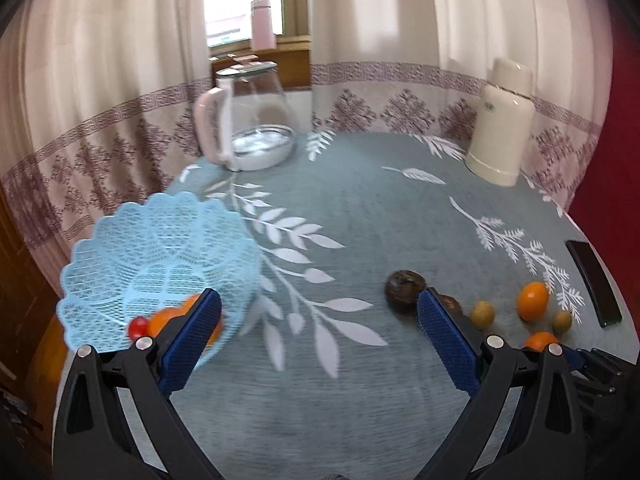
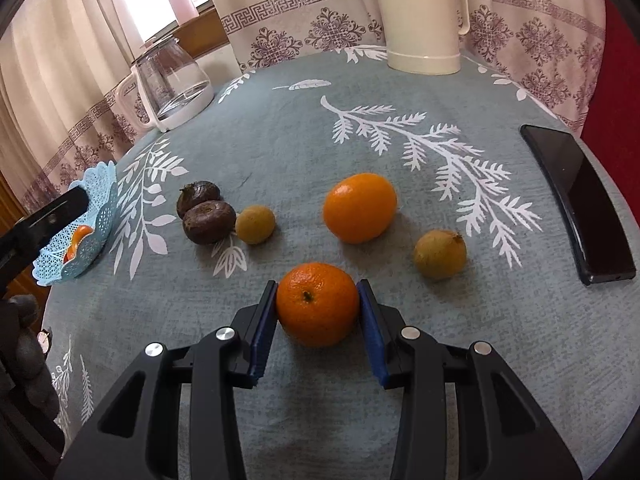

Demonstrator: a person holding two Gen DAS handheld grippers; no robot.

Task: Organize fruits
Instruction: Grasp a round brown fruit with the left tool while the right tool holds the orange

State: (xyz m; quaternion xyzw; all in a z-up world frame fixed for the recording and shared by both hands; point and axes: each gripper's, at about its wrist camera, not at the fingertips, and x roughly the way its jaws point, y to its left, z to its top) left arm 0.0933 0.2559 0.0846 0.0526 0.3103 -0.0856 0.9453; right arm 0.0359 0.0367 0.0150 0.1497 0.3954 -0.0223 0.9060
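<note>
We observe the right hand-held gripper point(image 2: 317, 308) positioned low over the tabletop point(image 2: 280, 120), its two blue pads flanking a tangerine point(image 2: 318, 304) and touching it on both sides, so it is grasping the tangerine, which appears to rest on the grey-green leaf-patterned cloth. Just beyond it lies a second, larger orange point(image 2: 360, 208). To the right of the grasped fruit sits a small yellow-brown fruit point(image 2: 440, 254), and a similar small fruit point(image 2: 255, 225) lies to the left, just beside two dark brown wrinkled fruits point(image 2: 208, 216) that touch each other. A dark phone point(image 2: 576, 200) lies near the right edge of the tabletop. We see the left hand-held gripper point(image 1: 320, 308) released, its jaws spread wide with nothing between them, held above the cloth. Its left finger point(image 1: 192, 340) overlaps a light blue lattice basket point(image 1: 160, 264) in the left wrist view; whether they touch cannot be determined. The basket stands at the left edge of the tabletop and contains orange fruit point(image 1: 168, 318) and a small red fruit point(image 1: 138, 326). At the far side we note a clear glass kettle point(image 1: 252, 120) with a pale handle and a cream thermos jug point(image 1: 502, 124), well apart from each other. A pink bottle point(image 1: 262, 24) stands on the window ledge behind patterned curtains point(image 1: 100, 80).
</note>
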